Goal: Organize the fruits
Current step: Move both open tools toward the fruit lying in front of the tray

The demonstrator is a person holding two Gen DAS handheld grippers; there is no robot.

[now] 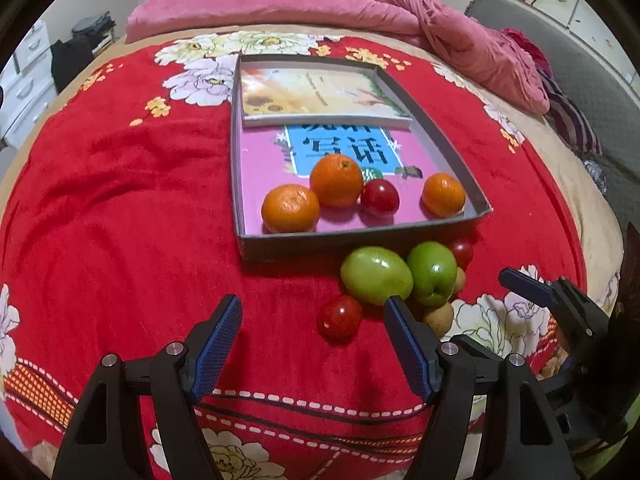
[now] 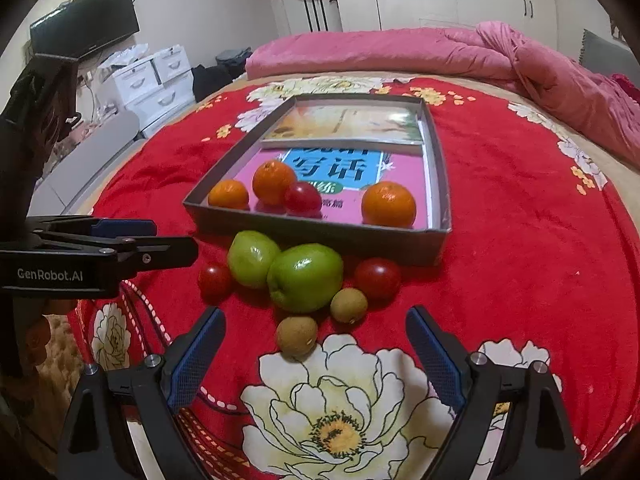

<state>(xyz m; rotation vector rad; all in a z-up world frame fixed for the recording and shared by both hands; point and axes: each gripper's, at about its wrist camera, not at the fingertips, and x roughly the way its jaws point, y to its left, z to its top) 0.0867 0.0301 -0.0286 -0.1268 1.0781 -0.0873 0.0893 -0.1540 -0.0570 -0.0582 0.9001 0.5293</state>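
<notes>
A grey box (image 1: pixel 360 240) (image 2: pixel 320 236) on the red blanket holds three oranges (image 1: pixel 336 180) (image 2: pixel 388 204) and a red fruit (image 1: pixel 379 197) (image 2: pixel 302 197). In front of it lie two green fruits (image 1: pixel 376 275) (image 2: pixel 305 282), two red fruits (image 1: pixel 340 318) (image 2: pixel 377 278) and two small brown fruits (image 2: pixel 297 336). My left gripper (image 1: pixel 314 312) is open and empty, just short of the near red fruit. My right gripper (image 2: pixel 316 320) is open and empty, with the near brown fruit between its fingers' line.
Two books (image 1: pixel 320 92) lie in the box. A pink quilt (image 1: pixel 360 4) is piled at the bed's far end. The red floral blanket (image 1: pixel 120 200) covers the bed. White drawers (image 2: pixel 156 80) stand left of the bed.
</notes>
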